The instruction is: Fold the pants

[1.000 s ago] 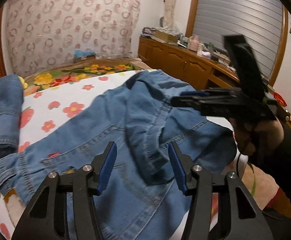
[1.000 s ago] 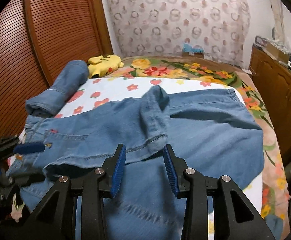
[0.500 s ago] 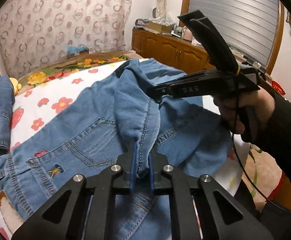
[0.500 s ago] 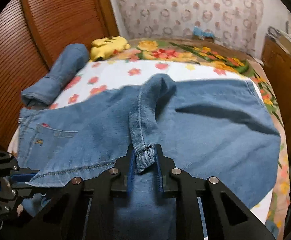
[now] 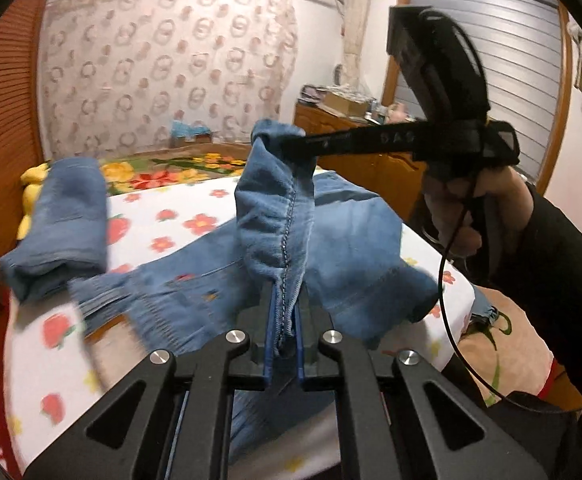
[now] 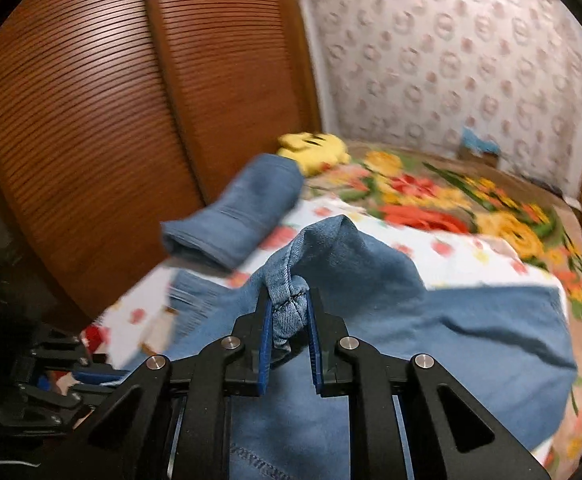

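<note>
Your left gripper [image 5: 283, 344] has its blue-padded fingers [image 5: 269, 340] clamped on a stitched seam edge of the light blue denim pants [image 5: 351, 264]. The fabric rises from that grip in a bunched, upright ridge.

Your right gripper [image 6: 289, 332] is clamped on a hemmed corner of the same pants; a knot of denim sits pinched between its blue pads [image 6: 266, 344]. From the left wrist view its long black body comes in from the right, with the tip biting the top of the raised ridge. Your right hand [image 5: 463, 216] wraps the handle, a black cable looping down from it.

Between the two grips the cloth is lifted off the bed. The rest of the pants drapes on the white sheet printed with red flowers [image 5: 171, 216], waistband and pocket area towards the left, a broad flat panel to the right.

A second piece of blue denim, rolled or folded [image 6: 239, 216], lies apart at the sheet's far left near the brown slatted wardrobe doors [image 6: 91, 120], just beside a yellow plush toy [image 6: 315, 148]. Both frames are motion-blurred, so fine detail is soft.
</note>
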`<state>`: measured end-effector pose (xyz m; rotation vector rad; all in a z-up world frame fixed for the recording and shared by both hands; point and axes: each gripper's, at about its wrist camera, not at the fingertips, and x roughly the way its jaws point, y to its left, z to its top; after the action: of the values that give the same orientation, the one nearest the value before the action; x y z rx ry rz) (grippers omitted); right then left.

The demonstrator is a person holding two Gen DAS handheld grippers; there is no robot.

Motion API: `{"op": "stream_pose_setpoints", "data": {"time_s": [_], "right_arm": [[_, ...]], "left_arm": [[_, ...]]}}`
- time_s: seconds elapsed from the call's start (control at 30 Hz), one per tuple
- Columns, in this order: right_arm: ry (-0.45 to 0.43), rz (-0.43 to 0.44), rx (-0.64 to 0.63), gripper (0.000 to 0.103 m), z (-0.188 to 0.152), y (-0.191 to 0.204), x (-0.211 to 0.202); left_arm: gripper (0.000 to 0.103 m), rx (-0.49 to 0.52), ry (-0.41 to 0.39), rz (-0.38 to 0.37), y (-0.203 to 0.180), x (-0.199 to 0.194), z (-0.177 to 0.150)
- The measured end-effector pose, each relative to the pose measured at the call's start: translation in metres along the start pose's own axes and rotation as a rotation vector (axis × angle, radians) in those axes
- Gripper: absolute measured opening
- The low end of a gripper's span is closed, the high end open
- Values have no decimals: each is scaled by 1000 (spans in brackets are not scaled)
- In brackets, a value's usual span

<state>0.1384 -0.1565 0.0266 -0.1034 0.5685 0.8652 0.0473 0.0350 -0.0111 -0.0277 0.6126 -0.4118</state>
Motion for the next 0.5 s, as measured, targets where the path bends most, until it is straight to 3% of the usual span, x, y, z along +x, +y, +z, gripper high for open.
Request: {"op": "stream_pose_setpoints", "data": {"time_s": [0.13,0.4,0.5], "right_arm": [[16,51,-46,16,7,18,18],[87,63,-60,16,-3,16,55],[106,54,-53,24,5,9,62]], "left_arm": [[9,-24,8,45,17,-14,-12],[9,-81,51,99,46,-9,-36],[9,-87,63,103,49,-6,-41]]}}
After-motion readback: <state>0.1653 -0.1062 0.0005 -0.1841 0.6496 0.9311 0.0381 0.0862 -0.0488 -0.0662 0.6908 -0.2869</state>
